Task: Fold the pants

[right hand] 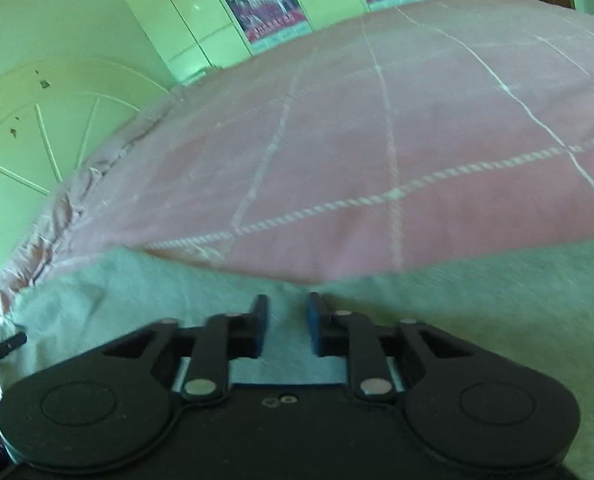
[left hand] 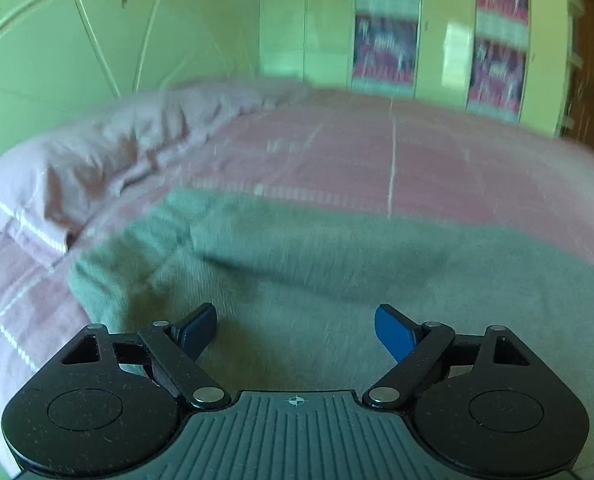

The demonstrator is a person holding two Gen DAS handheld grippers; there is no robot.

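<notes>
The left claw (left hand: 297,320) is spread wide with nothing between its blue pads. The green pants (left hand: 337,264) lie flat on the pink checked bed (left hand: 437,160), under and ahead of it. A pillow (left hand: 77,168) sits further ahead to its left. The right claw (right hand: 287,320) is drawn close, pinching a strip of the pants, whose cloth spreads to both sides of it.
</notes>
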